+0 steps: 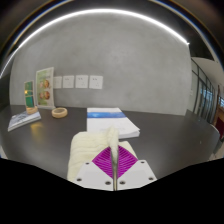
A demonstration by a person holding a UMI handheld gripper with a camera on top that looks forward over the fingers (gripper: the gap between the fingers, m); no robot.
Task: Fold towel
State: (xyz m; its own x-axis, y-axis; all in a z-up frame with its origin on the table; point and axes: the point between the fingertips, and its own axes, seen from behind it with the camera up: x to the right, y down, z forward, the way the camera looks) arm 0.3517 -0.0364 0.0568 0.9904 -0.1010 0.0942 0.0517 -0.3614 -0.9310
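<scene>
A cream-white towel [88, 152] lies on the dark table just ahead of my fingers. One edge of it rises as a thin fold between the two purple pads [103, 161]. My gripper [117, 166] is shut on that towel edge and holds it a little above the table. The rest of the towel hangs down to the left of the fingers; its far part is hidden behind them.
A stack of white and blue papers [113, 121] lies beyond the towel on the dark table [170, 140]. A tape roll [60, 112], a leaflet [25, 120] and a standing green-and-white sign [42, 88] are at the far left. A grey wall with small notices [78, 80] stands behind.
</scene>
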